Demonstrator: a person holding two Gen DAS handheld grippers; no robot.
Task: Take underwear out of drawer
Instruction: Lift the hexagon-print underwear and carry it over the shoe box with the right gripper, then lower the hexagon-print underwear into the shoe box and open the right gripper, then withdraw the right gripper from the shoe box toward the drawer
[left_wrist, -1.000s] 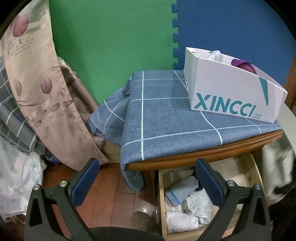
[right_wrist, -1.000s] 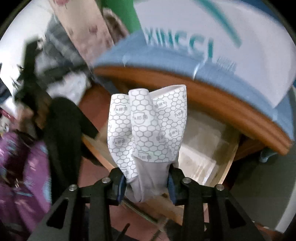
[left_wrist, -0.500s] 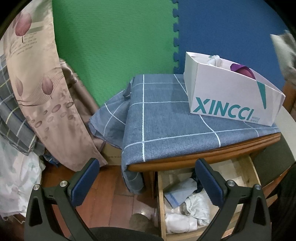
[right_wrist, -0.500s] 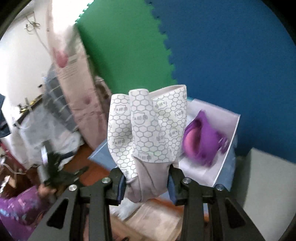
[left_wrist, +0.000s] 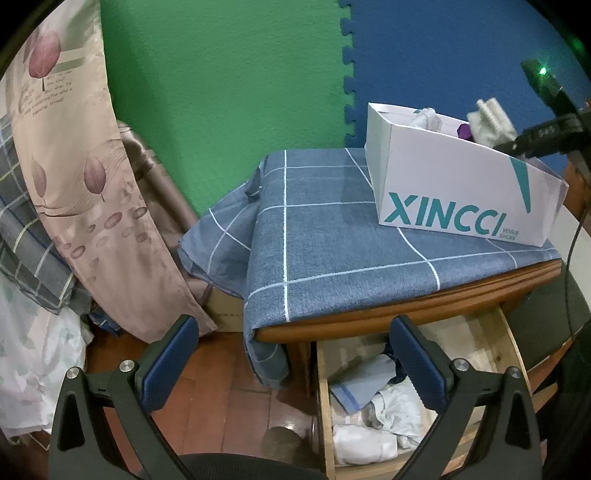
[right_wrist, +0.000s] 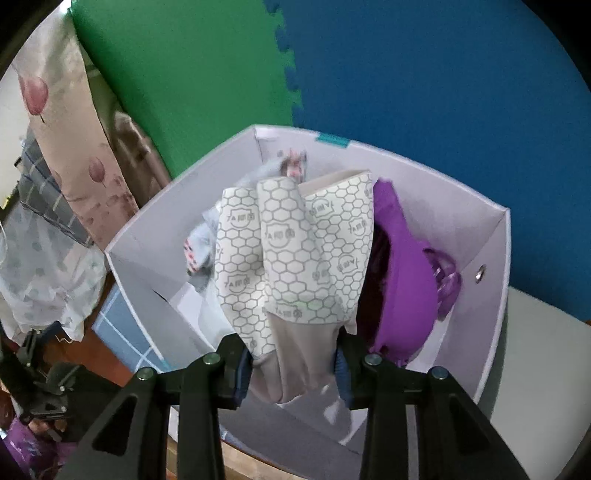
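My right gripper (right_wrist: 293, 363) is shut on a white underwear with a grey honeycomb print (right_wrist: 295, 251) and holds it over the open white XINCCI box (right_wrist: 496, 258). A purple garment (right_wrist: 402, 280) and a pale patterned one (right_wrist: 201, 251) lie in the box. In the left wrist view the box (left_wrist: 454, 192) stands on the blue checked cloth, with the held underwear (left_wrist: 489, 123) above its far end. My left gripper (left_wrist: 291, 362) is open and empty, above the open wooden drawer (left_wrist: 325, 398), which holds several pale garments (left_wrist: 388, 410).
The blue checked cloth (left_wrist: 332, 240) covers the wooden table (left_wrist: 388, 314). A beige leaf-print curtain (left_wrist: 74, 166) and bedding hang at the left. Green and blue foam mats (left_wrist: 221, 74) form the back wall. Red-brown floor (left_wrist: 221, 398) lies below left of the drawer.
My right gripper has carried the honeycomb underwear up from the drawer front to above the box, now low over its opening. My left gripper has barely moved.
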